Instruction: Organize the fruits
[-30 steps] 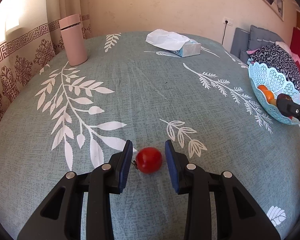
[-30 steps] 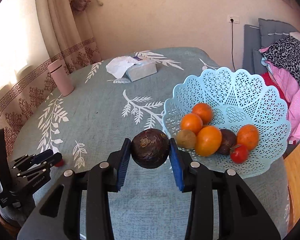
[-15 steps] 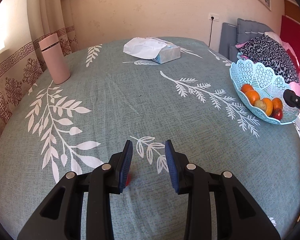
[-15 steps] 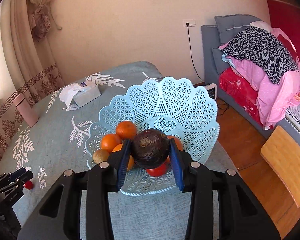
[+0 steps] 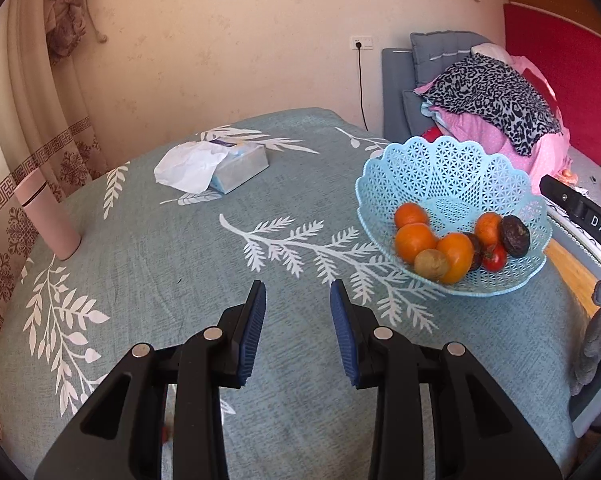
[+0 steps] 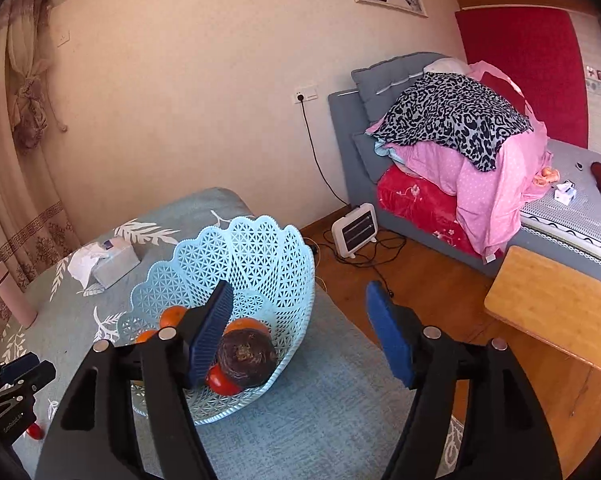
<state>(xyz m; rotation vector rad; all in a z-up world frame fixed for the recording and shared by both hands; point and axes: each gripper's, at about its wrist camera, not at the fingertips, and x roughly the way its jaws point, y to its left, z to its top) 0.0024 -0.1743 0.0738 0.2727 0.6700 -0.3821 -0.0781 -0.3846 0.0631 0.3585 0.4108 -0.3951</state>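
Now right gripper [image 6: 300, 312] hangs over basket [image 6: 260, 248], fingers [image 6: 388, 336] spread.

White capitals "DAS" stand on the black body of the right gripper [image 5: 580, 210] at the right edge of the left wrist view, cut off by the frame. The left gripper [image 6: 10, 394] bears small white lettering in the right wrist view, too small to read.

Left hand-held gripper [image 5: 298, 300] apparently empty, above tablecloth [image 5: 148, 248].
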